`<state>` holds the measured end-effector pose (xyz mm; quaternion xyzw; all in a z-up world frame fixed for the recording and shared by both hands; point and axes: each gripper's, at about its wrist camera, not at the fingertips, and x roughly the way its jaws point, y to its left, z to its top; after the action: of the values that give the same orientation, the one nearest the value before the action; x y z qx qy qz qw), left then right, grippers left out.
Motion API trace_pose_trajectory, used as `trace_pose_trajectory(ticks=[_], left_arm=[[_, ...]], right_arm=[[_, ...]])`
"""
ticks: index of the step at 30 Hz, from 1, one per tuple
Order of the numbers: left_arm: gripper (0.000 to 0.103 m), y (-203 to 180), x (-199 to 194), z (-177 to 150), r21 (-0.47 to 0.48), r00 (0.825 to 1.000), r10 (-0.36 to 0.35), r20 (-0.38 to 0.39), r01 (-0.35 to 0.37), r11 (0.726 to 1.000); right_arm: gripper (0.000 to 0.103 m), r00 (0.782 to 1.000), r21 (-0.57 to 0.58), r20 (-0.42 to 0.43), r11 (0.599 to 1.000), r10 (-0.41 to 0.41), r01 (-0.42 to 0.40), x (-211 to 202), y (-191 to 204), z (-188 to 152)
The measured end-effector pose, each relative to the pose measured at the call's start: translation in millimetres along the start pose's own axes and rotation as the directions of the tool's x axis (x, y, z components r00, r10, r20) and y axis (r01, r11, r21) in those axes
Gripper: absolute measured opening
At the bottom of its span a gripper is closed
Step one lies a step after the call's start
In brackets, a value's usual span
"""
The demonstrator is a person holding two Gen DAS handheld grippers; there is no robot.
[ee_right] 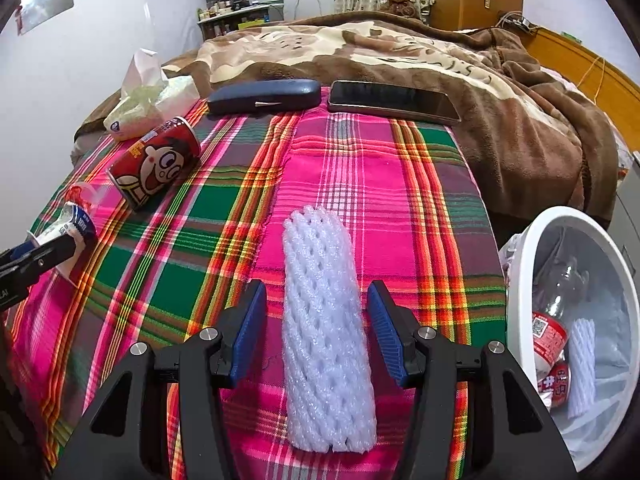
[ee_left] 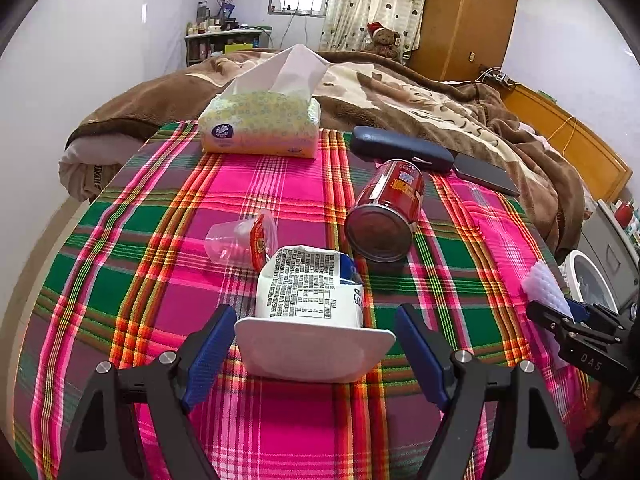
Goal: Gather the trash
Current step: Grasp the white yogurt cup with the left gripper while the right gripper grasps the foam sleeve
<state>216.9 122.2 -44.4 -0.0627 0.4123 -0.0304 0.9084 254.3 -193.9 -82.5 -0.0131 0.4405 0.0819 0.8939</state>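
A crumpled white milk carton [ee_left: 310, 300] lies on the plaid cloth between the open fingers of my left gripper [ee_left: 316, 344], which do not touch it. Behind it lie a clear plastic cup [ee_left: 240, 242] and a red can [ee_left: 386, 212] on its side. A white foam net sleeve [ee_right: 326, 320] lies between the open fingers of my right gripper [ee_right: 316, 324], with gaps on both sides. A white trash bin [ee_right: 576, 320] stands at the right, holding a bottle and other trash. The carton [ee_right: 74, 224] and can [ee_right: 156, 164] also show in the right wrist view.
A tissue pack [ee_left: 260, 126], a dark glasses case [ee_left: 400, 148] and a phone [ee_left: 484, 174] lie at the cloth's far edge. A brown blanket [ee_right: 400, 52] covers the bed behind. The cloth's right edge drops off beside the bin.
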Motion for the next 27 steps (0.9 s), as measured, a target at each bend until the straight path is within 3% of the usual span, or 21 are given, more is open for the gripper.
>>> trace_pose_trajectory(ticks=[7,9,11,15,17,27], left_arm=[[0.074,1.8,6.2,-0.2,-0.01,1.0,-0.011,-0.008,0.011,1.0],[0.066,2.1,7.7,-0.1,-0.01,1.0,-0.009,-0.013,0.009,1.0],[0.065,4.0,9.6,-0.6,-0.019,1.0,-0.006,-0.018,0.006,1.0],[0.064,5.3,9.5,0.0,-0.025,1.0,-0.007,-0.018,0.007,1.0],[0.064,4.7,9.0,-0.5,-0.022,1.0,-0.005,-0.017,0.004,1.0],[0.064,-3.1,-4.4,-5.5,-0.009,1.0,-0.001,-0.002,0.001,1.0]], right_arm=[[0.054,1.0,0.01,0.012,1.0,-0.001,0.001,0.7,0.0,1.1],[0.054,1.0,0.011,0.013,1.0,-0.005,0.005,1.1,-0.1,0.7],[0.044,1.0,0.015,0.014,1.0,-0.01,0.01,1.5,-0.9,0.9],[0.039,1.0,0.02,0.015,1.0,-0.007,0.007,2.1,-2.1,0.3],[0.031,1.0,0.018,0.019,1.0,-0.007,0.006,1.6,-2.0,-0.3],[0.026,0.999,0.026,0.044,0.999,0.026,-0.027,-6.0,-2.5,-3.8]])
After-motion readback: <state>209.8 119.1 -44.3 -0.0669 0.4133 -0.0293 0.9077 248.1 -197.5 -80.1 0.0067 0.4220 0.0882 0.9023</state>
